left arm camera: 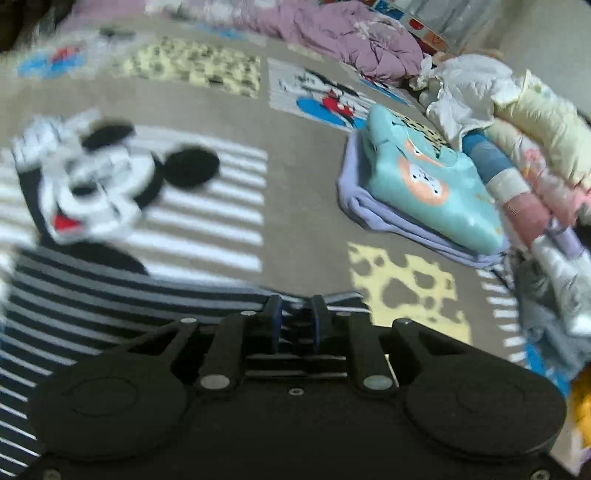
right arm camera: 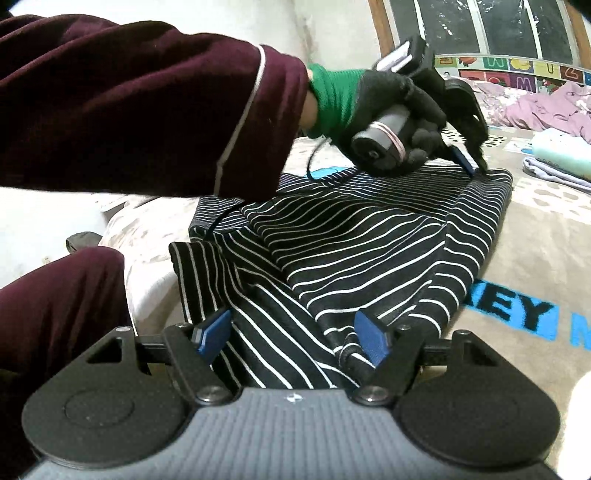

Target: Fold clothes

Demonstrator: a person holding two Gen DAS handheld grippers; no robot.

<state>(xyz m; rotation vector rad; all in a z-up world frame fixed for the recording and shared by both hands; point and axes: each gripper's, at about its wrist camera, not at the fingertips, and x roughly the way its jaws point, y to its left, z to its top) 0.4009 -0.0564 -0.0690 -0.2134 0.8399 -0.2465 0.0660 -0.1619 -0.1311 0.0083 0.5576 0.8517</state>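
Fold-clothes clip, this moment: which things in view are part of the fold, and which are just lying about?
In the job:
- striped garment
- left hand-held gripper, shut on its edge
- right hand-held gripper, open over the fabric

Lying about:
- folded teal top on a lavender garment
- purple bedding
- pile of pale clothes

Soft matt striped cloth garment (right arm camera: 369, 236), fuzzy printed blanket (left arm camera: 295, 206)

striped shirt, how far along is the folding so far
Done: a teal garment already lies folded on a lavender one on the blanket. In hand: the left gripper is shut on the far edge of the striped shirt, while the right gripper sits open over the near edge. Left: the shirt is still rumpled, only partly folded, and an unfolded heap waits beyond.
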